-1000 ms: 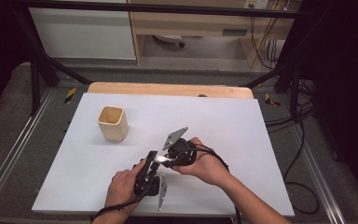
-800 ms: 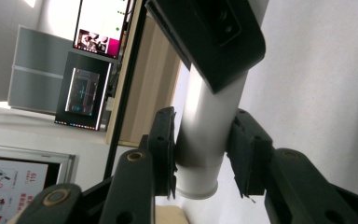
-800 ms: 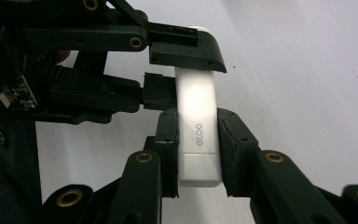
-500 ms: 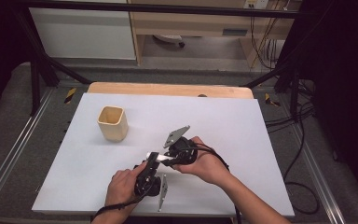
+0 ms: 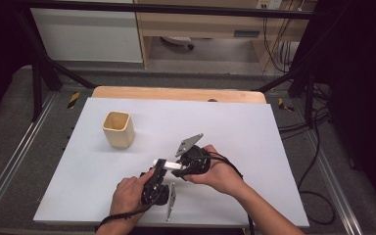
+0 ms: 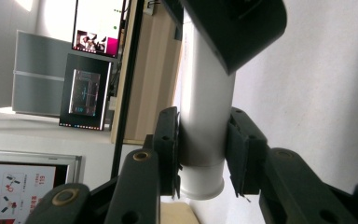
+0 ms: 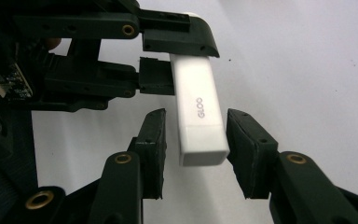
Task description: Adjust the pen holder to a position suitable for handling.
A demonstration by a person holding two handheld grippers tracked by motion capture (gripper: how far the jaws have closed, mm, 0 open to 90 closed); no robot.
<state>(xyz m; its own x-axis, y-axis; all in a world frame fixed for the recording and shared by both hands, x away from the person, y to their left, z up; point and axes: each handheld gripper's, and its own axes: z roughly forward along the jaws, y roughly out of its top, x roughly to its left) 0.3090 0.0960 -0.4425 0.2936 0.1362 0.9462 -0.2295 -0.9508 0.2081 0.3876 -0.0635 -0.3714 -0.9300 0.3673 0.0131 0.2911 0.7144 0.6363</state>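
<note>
Glue stick (image 7: 199, 109), white with "GLOO" on its side, sits mid-air just above the white table (image 5: 274, 132), lower centre of the high view, between the two hands. Left gripper (image 6: 203, 154) is clamped on it: both pads press the tube's sides near one end. In the right gripper view the other end of the stick pokes down between the right gripper (image 7: 195, 154) jaws. Those jaws have just been opening; the stick is between them but there are gaps on both sides, so no grip there.

Key relation: the stick's long axis runs roughly level from the left gripper toward the right, left-to-right in the high view. Only the left hand (image 5: 127, 193) carries it. Looks like a handover to the left, so the right hand (image 5: 220, 174) should back off along the axis.

Wooden cup (image 5: 118, 129) stands upright in the upper left of the table, well apart from both grippers, nearer the left hand.
</note>
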